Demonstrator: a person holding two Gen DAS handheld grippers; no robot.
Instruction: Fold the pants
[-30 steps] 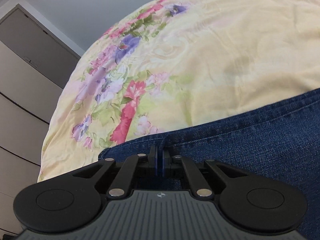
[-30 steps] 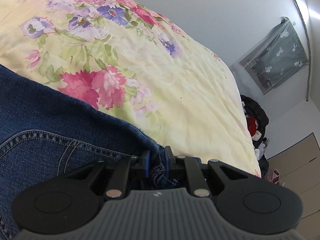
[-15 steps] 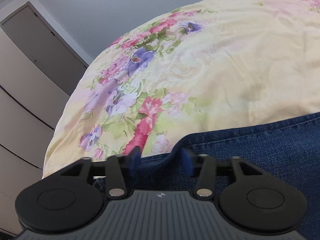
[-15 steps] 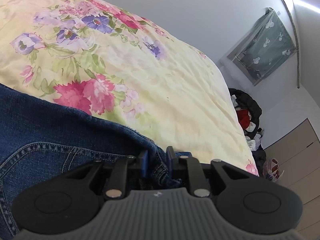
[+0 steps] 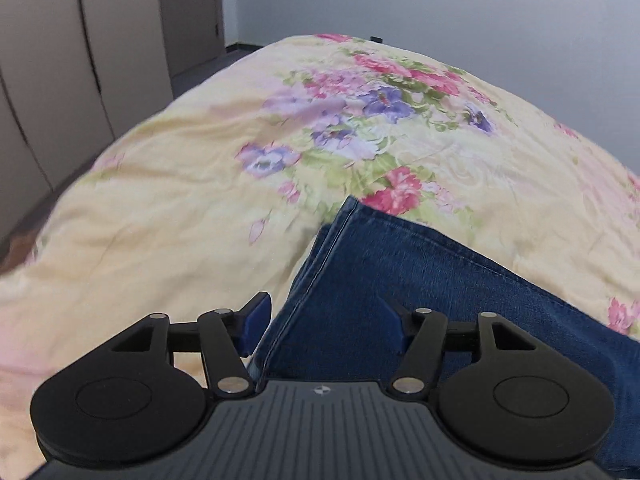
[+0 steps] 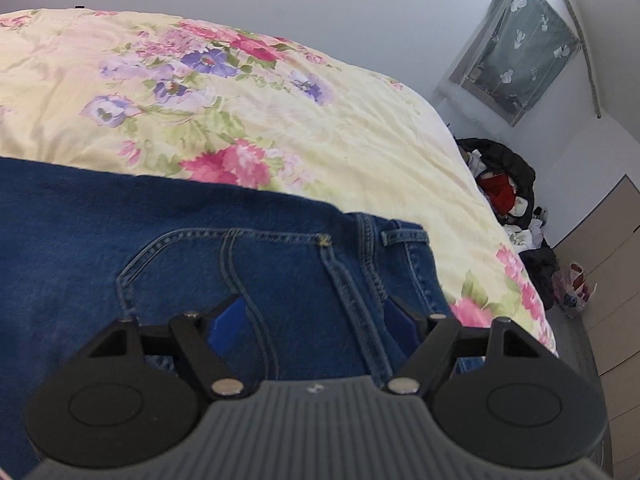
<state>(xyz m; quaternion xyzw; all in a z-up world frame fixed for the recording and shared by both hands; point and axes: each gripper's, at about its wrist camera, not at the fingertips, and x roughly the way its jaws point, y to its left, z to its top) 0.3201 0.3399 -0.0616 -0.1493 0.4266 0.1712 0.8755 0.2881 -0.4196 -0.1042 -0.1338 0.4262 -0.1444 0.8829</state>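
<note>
1. Far left, a tall grey-beige wardrobe with flat doors [image 5: 80, 60] stands beside the bed.
2. The bed's pale yellow quilt printed with pink and purple flowers [image 5: 192, 184] stretches across the room, rumpled and softly mounded.
3. The left tongs [image 5: 326, 322], black linkage arms with blue pads, are held low over the quilt and point along the bed. Their pads are spread wide and grasp nothing.
4. The dark blue denim pants [image 5: 400, 280] lie flat on the quilt. At this end a stitched hem edge runs between the left tongs' spread pads, the left blue pad [image 5: 256, 320] over bare quilt just beside the hem, the other over denim.
5. Further right, the waist end of the pants [image 6: 200, 248] shows a curved pocket seam, a belt loop and a doubled line of stitching, all lying flat on the quilt [image 6: 280, 120].
6. The right tongs [image 6: 316, 320] hover just above the pocket area, tilted down toward the fabric. Their blue pads are spread wide, one [image 6: 228, 322] over the pocket seam, nothing gripped.
7. Beyond the bed's right edge, a dark heap of clothes with red and white pieces [image 6: 504, 188] lies on the floor.
8. Above it a grey-green curtain with white shapes [image 6: 516, 48] covers a window.
</note>
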